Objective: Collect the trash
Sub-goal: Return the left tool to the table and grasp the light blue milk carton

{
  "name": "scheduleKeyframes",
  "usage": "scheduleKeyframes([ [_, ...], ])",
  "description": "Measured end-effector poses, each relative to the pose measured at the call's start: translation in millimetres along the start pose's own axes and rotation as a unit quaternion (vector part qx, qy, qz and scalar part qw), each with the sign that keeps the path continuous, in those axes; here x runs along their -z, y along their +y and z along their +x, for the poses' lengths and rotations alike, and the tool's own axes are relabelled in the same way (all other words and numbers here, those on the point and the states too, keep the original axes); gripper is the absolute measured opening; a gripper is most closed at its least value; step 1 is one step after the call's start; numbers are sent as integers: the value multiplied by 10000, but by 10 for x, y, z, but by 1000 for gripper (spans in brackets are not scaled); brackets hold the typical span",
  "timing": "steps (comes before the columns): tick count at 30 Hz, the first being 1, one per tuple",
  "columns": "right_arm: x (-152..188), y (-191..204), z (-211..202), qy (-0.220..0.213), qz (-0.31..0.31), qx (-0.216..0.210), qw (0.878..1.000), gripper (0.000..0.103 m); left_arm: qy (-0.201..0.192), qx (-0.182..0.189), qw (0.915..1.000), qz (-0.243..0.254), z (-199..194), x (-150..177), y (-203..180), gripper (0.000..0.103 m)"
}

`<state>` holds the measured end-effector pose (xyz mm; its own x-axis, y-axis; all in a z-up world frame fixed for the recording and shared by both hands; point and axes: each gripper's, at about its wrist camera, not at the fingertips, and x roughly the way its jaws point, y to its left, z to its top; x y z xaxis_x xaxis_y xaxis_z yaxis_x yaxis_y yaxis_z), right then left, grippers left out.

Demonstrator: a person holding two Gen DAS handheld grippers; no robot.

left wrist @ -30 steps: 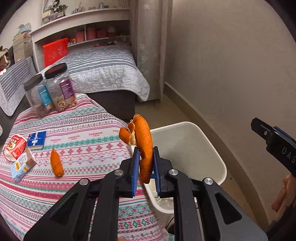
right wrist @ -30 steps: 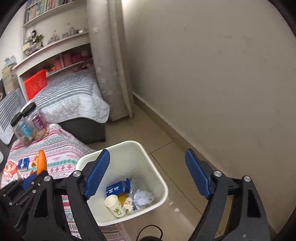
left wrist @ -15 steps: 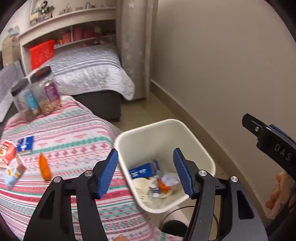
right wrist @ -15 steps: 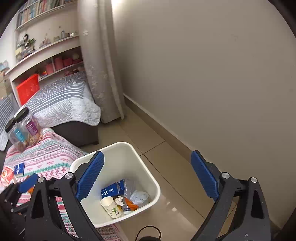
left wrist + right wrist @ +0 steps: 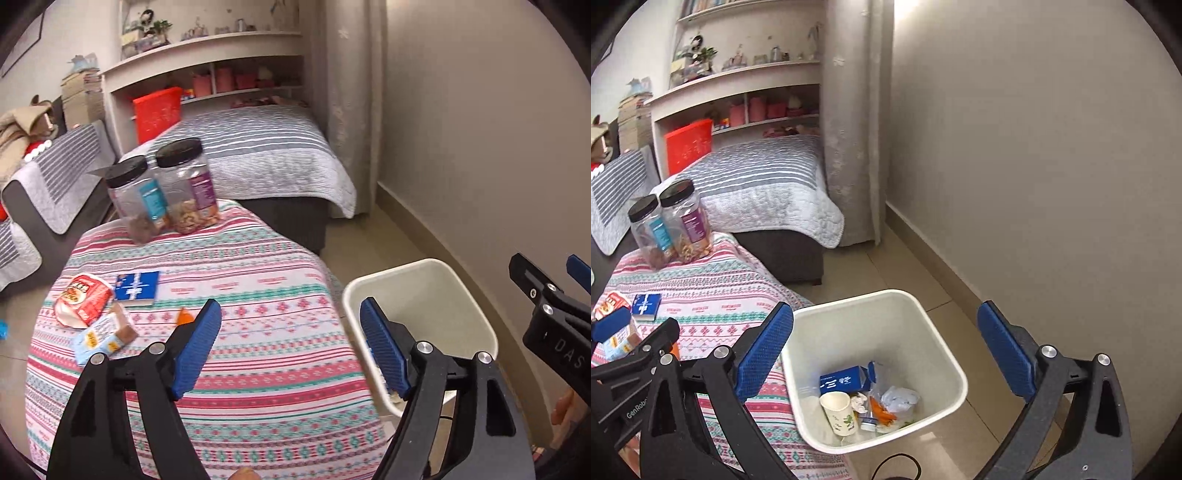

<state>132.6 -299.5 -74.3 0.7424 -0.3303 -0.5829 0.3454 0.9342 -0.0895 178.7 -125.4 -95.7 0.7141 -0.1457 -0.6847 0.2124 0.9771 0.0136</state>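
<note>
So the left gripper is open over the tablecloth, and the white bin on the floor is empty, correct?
Not quite. The left gripper is open with nothing between its fingers, but the white bin is not empty: the right wrist view shows a paper cup, a blue carton, orange peel and crumpled wrappers inside it.

L gripper (image 5: pixel 290 347): jaws wide apart, just been opening, nothing between pads; blue pads face each other, black arms run in from 6 o'clock, pointing down-fwd. R gripper (image 5: pixel 886 352): jaws at widest, just been opening too, empty. In L view, R gripper's tip pokes in at 3 o'clock w/ a bit of hand (image 5: pixel 563 406) below it, approx 4 o'clock.
</note>
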Motion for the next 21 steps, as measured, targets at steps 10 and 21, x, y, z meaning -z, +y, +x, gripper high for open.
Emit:
scheduleKeyframes([
  [10, 11, 753, 1, 167, -419, -613, 9971, 96, 557, -762, 9953, -237, 202, 129, 863, 85],
  [21, 94, 1591, 87, 533, -711, -1109, 9898, 96, 1684, -1345, 9765, -78, 704, 403, 1771, 85],
])
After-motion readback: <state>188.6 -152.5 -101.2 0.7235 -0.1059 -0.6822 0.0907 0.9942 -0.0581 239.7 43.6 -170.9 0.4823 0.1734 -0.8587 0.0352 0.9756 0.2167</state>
